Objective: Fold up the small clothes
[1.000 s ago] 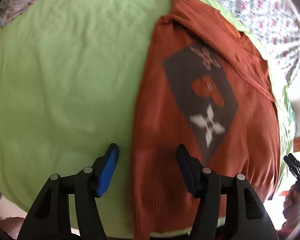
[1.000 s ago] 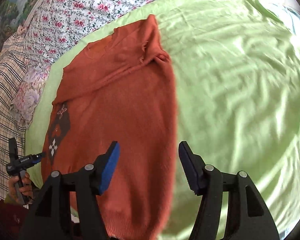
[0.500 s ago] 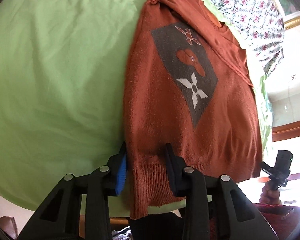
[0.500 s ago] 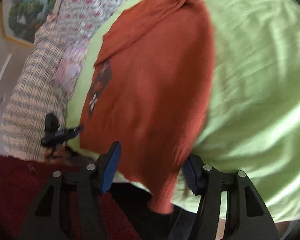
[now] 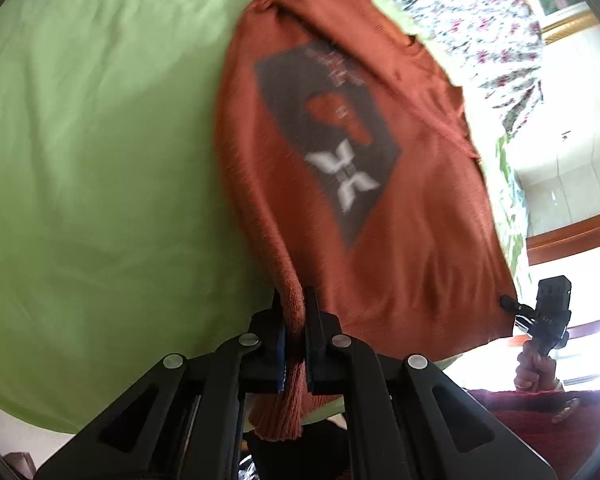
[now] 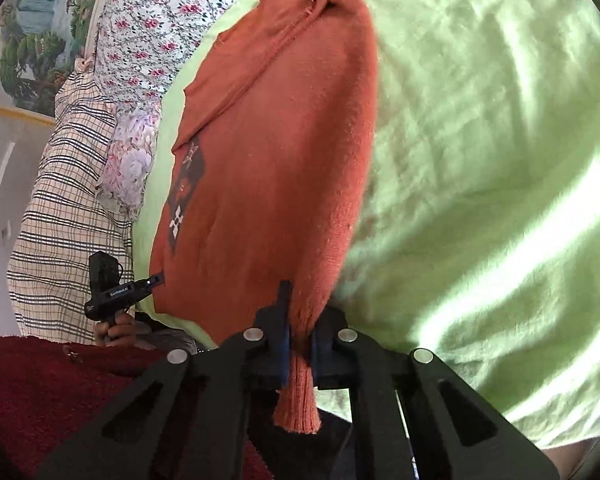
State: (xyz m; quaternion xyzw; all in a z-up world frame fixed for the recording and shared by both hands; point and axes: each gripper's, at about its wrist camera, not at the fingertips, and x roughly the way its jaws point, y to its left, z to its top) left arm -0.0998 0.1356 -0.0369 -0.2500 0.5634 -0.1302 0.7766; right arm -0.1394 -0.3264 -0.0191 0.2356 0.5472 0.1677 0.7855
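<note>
L gripper (image 5: pixel 294 320) clamped on sweater (image 5: pixel 380 200) hem corner at 6 o'clock. R gripper (image 6: pixel 300 320) jaws closing, pads already pinching the other hem corner. Both corners held, prob. to lift hem toward collar at 12. Sweater lies flat on green sheet (image 5: pixel 100 160). Floral pillow (image 6: pixel 148 20) and checked cloth (image 6: pixel 60 200) beside it at 9–11; nothing blocks the fold.
</note>
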